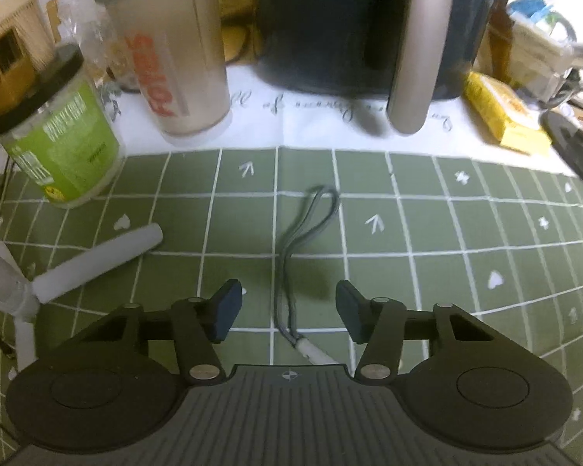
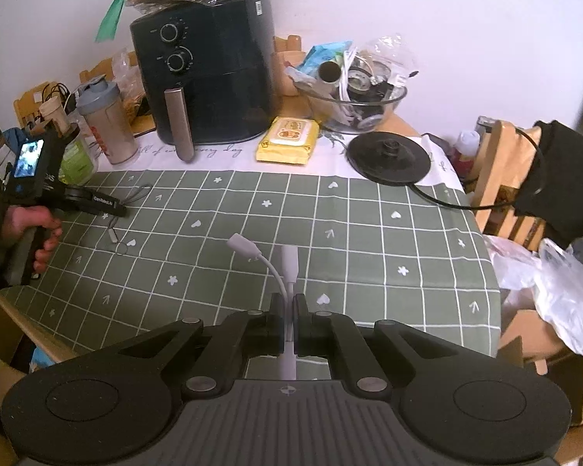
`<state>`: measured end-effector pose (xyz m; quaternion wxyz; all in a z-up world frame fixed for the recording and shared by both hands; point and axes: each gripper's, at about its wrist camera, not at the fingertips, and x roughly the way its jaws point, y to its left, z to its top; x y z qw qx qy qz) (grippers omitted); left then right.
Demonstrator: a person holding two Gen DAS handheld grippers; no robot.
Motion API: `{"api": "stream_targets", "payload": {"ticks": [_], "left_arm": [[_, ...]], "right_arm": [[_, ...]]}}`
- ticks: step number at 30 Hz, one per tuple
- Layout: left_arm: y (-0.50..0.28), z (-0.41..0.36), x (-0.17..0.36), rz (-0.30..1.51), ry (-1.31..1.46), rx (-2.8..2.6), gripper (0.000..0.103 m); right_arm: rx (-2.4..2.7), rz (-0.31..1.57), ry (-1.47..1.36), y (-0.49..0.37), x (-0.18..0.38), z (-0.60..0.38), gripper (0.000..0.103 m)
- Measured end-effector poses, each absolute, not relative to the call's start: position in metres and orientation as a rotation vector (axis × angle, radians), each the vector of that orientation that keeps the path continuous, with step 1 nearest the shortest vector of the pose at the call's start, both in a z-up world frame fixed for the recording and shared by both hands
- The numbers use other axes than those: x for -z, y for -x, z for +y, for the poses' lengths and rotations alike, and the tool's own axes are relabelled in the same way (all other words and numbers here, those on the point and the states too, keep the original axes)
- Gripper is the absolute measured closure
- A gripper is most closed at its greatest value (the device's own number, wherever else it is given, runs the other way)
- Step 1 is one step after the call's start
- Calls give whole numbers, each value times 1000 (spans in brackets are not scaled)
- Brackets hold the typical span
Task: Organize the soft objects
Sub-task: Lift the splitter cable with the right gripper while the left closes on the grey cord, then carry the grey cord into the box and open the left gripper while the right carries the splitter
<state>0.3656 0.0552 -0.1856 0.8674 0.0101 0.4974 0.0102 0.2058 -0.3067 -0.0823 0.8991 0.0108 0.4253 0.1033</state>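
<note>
Right gripper [image 2: 289,324] clamps the white adapter cable [image 2: 278,272] for carrying; left gripper [image 1: 287,310] — jaws apart, empty — straddles the grey cord [image 1: 291,256], seemingly for pickup.

A table draped in a green cloth with a white grid [image 2: 369,240] and a white border strip stood against the wall. Along the back sat a dark air fryer with a metal handle [image 2: 210,77], a beige shaker bottle with a grey lid [image 2: 105,124], a green-labelled jar [image 1: 58,136], a yellow wipes packet [image 2: 287,139], a glass bowl of clutter [image 2: 353,101] and a round black kettle base [image 2: 388,155]. On the green squares lay a grey looped cord with a white end [image 1: 303,240] and a white pronged plastic piece [image 1: 77,268].
</note>
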Motion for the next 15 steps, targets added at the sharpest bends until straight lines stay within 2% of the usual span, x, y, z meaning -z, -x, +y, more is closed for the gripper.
{"api": "stream_targets", "payload": {"ticks": [2,4,5,15], "left_arm": [[-366,54,190,1041,-34,-22,63],[-365,52,189,1034,-48,-11,76],[-366,52,188,1036,-62,-19,97],[-360,61,178,1039,-32,31,100]], "right_arm": [[-210,880,-26,-203,83,-308,97],[-208,881,-29,-201,83,-308,97],[-208,882,-30,-201,83,-309,97],[-207,867,-31,-199,79,-307,97]]}}
